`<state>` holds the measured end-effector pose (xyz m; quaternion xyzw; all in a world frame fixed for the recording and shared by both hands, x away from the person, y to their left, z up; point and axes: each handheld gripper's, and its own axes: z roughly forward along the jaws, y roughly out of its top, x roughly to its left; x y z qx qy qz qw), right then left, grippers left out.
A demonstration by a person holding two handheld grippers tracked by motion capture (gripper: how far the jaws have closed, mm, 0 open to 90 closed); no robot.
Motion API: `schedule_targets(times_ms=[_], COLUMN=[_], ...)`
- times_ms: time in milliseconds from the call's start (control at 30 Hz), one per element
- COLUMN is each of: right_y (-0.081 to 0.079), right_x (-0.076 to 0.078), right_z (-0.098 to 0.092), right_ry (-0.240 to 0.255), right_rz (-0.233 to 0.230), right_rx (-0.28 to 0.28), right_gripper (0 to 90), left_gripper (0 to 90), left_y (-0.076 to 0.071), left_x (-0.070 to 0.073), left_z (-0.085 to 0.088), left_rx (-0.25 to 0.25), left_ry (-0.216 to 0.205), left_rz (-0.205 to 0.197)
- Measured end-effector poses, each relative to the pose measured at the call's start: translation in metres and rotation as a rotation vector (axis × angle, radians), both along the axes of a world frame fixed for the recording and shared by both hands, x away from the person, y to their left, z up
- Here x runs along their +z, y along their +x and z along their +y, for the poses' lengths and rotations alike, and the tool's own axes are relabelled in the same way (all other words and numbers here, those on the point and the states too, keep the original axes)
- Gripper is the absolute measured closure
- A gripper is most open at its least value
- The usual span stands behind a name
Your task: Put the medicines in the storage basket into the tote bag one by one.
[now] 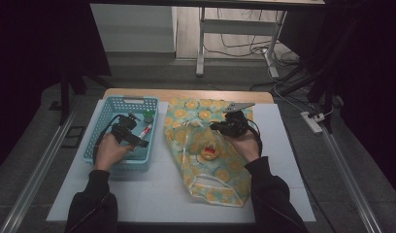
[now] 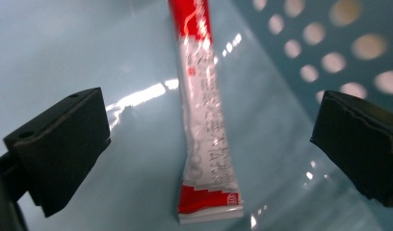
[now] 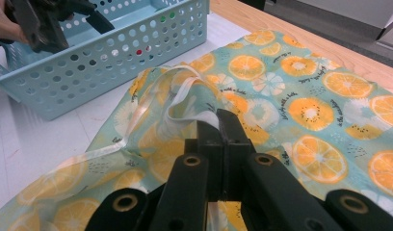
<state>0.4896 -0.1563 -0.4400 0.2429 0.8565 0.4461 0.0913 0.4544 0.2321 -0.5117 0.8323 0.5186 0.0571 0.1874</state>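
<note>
A red and white stick sachet [image 2: 206,125] lies flat on the floor of a light blue perforated basket [image 1: 106,109]. My left gripper [image 2: 209,139] hangs just above it, open, one jaw on each side of the sachet and neither touching it. From above, the left gripper [image 1: 140,131] sits inside the basket over the sachet [image 1: 147,129]. My right gripper [image 3: 217,118] is shut on the white-trimmed edge of an orange-slice print cloth bag [image 3: 300,106], holding that edge up off the table. In the high view, the right gripper [image 1: 216,127] is over the upper part of the bag [image 1: 220,170].
A green-capped small bottle [image 1: 148,116] stands at the basket's far right corner. A small orange and red object [image 1: 209,153] rests at the bag's middle. The basket and bag lie on a white mat [image 1: 152,194] over a wooden table [image 1: 186,94].
</note>
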Motion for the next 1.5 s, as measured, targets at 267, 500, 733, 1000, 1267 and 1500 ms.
schedule_targets(times_ms=[267,500,733,1000,1267,1500], right_y=[0.0000,-0.0001,-0.0005,0.0000,0.0006,0.0008], right_x=[-0.0005,-0.0005,-0.0003,-0.0008,-0.0012,-0.0013], right_z=[0.0003,0.0004,0.0009,0.0007,0.0003,0.0001], right_ry=[-0.002,-0.002,-0.002,-0.002,-0.004,-0.005], right_rz=[0.003,0.002,0.001,0.001,0.002,0.002], right_rx=[0.002,0.002,0.001,0.003,0.000,0.000], right_gripper=[89.7,89.7,89.7,89.7,89.7,89.7], left_gripper=[16.9,44.5,67.5,71.7,72.1,72.4], left_y=[0.0014,-0.0002,-0.0015,-0.0007,0.0018,0.0019], left_x=[-0.0045,-0.0021,-0.0012,-0.0015,0.0009,0.0042], left_z=[-0.0047,-0.0034,-0.0042,-0.0028,-0.0052,-0.0037], left_rx=[-0.006,0.005,-0.004,0.005,0.025,0.039], left_ry=[0.063,0.045,0.027,0.012,0.029,0.039], left_rz=[0.042,0.022,0.018,0.026,0.046,0.033])
